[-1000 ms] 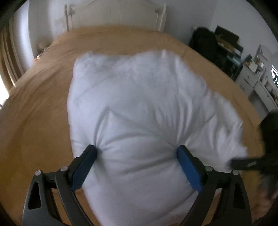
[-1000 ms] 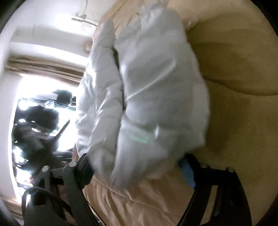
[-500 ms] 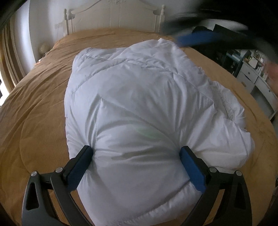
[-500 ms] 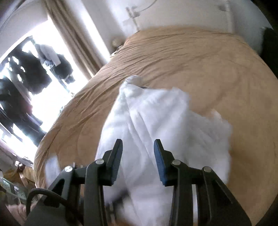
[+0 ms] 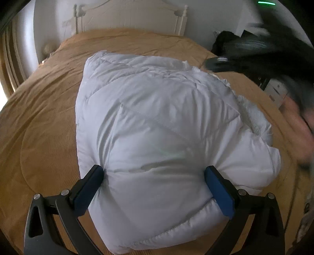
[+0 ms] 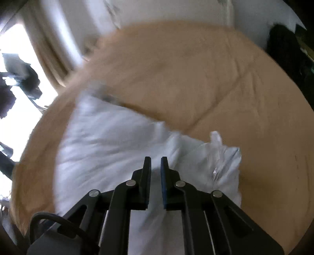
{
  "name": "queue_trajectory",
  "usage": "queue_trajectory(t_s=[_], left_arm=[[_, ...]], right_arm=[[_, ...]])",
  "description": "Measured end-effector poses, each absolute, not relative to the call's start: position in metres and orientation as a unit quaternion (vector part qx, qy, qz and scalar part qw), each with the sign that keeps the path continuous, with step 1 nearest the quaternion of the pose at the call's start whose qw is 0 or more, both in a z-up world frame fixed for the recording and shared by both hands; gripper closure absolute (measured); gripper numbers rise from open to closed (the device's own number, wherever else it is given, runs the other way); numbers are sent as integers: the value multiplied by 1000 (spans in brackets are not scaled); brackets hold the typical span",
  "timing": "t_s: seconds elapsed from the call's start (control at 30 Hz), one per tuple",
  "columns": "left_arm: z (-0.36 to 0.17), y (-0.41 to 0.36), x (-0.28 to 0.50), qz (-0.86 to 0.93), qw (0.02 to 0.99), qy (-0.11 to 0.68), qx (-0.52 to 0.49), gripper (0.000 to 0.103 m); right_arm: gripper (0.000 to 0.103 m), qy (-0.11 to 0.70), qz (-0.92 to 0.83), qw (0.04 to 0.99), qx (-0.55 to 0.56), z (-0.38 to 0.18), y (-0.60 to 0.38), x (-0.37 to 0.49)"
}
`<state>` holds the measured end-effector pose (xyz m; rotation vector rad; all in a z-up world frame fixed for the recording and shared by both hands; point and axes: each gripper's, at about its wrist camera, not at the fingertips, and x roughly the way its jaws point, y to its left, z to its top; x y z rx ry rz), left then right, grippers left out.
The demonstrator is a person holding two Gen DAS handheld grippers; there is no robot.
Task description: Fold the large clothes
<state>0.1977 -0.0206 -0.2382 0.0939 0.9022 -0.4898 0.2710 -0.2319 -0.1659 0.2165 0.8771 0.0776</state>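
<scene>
1. On the bed, in the left wrist view, a white puffy jacket (image 5: pixel 157 125) lies bunched on the tan bedspread (image 5: pixel 43 121), its far end toward the white headboard (image 5: pixel 129 17).
2. The left gripper (image 5: pixel 154 176) has its jaws spread wide, with the near bulge of the jacket between them. Both blue pads (image 5: pixel 217 188) dent the padding at each side, so the gripper is clamped across the jacket's bulk.
3. At the right edge of this view a blurred hand (image 5: pixel 298 125) and dark gripper parts show above the jacket's right side.
4. In the right wrist view, the right gripper (image 6: pixel 156 168) points down over the jacket (image 6: pixel 109 141), which lies on the bedspread (image 6: pixel 196 74) near its closer edge.
5. Its jaws have just been closing and now stand almost together, with a thin gap left. White fabric shows through that gap, but whether any is pinched cannot be told.
6. A crumpled corner of the jacket sticks up just right of the fingers (image 6: pixel 146 172). The bright window (image 6: pixel 21 64) fills the left side, heavily blurred.
</scene>
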Motion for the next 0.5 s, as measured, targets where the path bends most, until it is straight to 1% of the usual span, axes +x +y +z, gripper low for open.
queue_trajectory(t_s=[0.03,0.1,0.17,0.23,0.3,0.4,0.5], left_arm=[[-237,-19,198,-235,869,434,42,1],[-230,-9,198,-236,867,439,23,3],[-220,5,198,-232,867,441,-7,4],[-207,24,198,-215,874,433,-43,4],[-192,37,201,-195,888,411,-61,4],[-172,34,221,-176,905,383,-56,4],[-170,14,245,-160,916,365,-43,3]], right_arm=[[94,404,60,908,96,-158,-219,248],[94,383,69,919,67,-160,-199,216],[93,407,48,912,37,-191,-191,195],[94,439,45,896,55,-230,-209,185],[94,425,35,902,66,-250,-218,177],[93,421,35,901,96,-255,-228,174],[92,416,32,904,90,-257,-224,175]])
